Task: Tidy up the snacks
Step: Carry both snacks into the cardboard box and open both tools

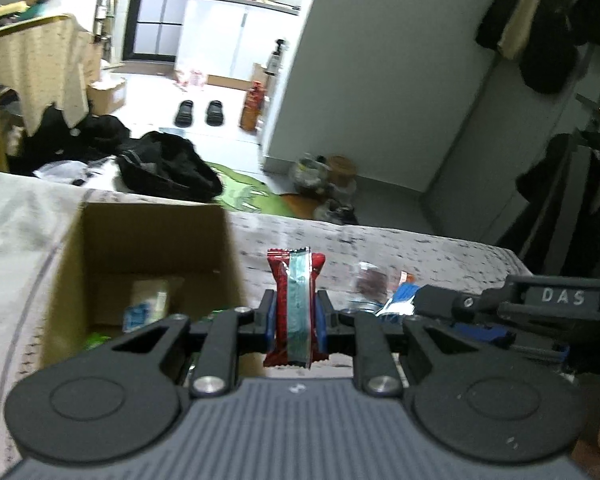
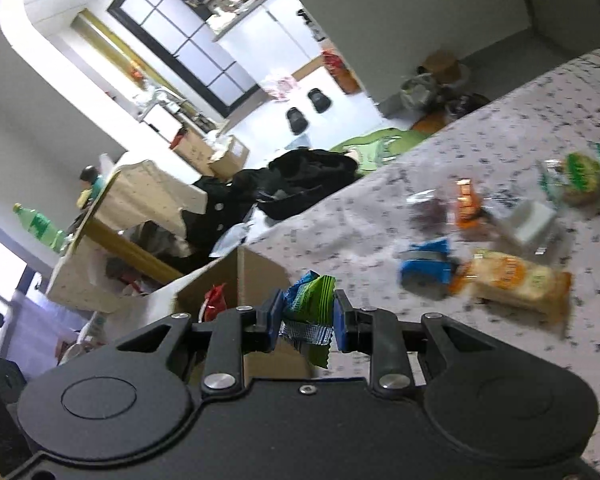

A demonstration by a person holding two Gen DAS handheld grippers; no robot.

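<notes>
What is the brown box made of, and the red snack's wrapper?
The box looks like plain cardboard: matte brown walls with straight folded edges. The red snack, clamped in the left gripper, seems wrapped in thin glossy plastic film, likely foil-lined: it shines, has a silvery seam strip and crimped ends.

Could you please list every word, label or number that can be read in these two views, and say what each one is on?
"DAS": white letters on the black right gripper, seen from the left wrist view.
Red snack packet in the left gripper: print too blurred to read.
Green snack packet in the right gripper: unreadable.
Orange-ended cracker packet and blue packet on the bedspread: blurred, unreadable.
</notes>
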